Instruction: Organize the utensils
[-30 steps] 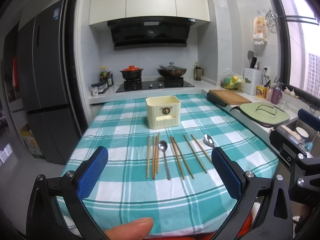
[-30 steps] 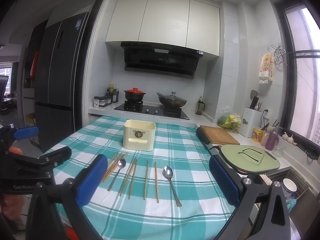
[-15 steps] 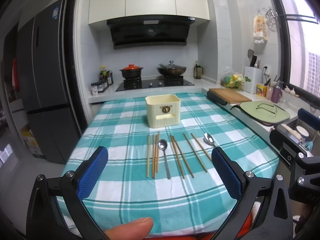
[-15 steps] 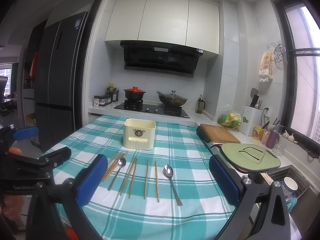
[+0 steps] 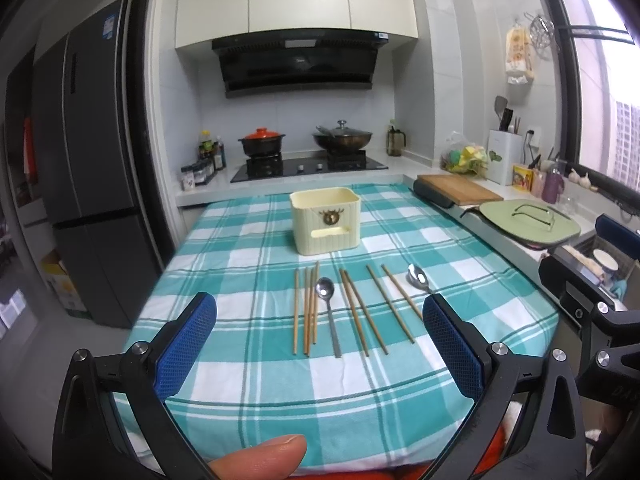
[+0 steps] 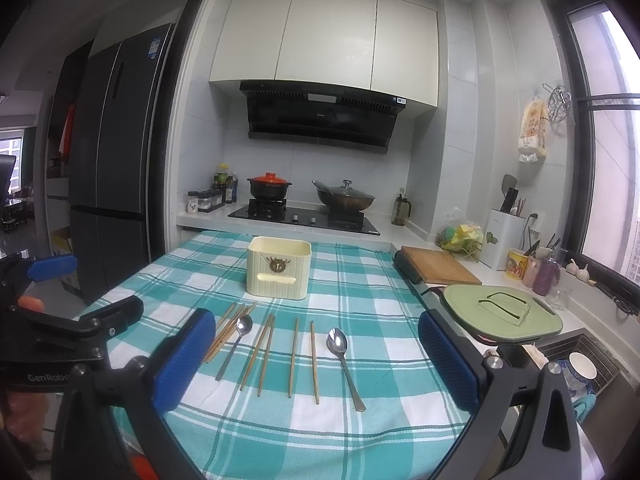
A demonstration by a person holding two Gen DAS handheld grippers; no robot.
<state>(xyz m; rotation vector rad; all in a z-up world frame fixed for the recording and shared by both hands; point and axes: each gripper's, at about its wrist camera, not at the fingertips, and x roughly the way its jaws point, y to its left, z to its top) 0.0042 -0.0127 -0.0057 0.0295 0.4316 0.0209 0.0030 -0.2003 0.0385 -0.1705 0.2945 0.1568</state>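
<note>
Left wrist view: the left gripper (image 5: pixel 320 340) hovers over the near edge of the table (image 5: pixel 224 396), its blue pads (image 5: pixel 186 344) spread wide and holding nothing.
Chopsticks (image 5: pixel 306 310) and two spoons (image 5: pixel 329 314) lie in a row on the checked cloth, just in front of the cream holder (image 5: pixel 326 220); a thumb (image 5: pixel 260 458) shows at the bottom edge.

Right wrist view: the right gripper (image 6: pixel 316 364) also hangs above the table (image 6: pixel 280 436), fingers (image 6: pixel 448 360) wide apart and empty.
The chopsticks (image 6: pixel 294 356), the spoons (image 6: pixel 344 360) and the holder (image 6: pixel 279 266) sit ahead of it, untouched; the left gripper (image 6: pixel 72 320) is visible at the left side.
</note>
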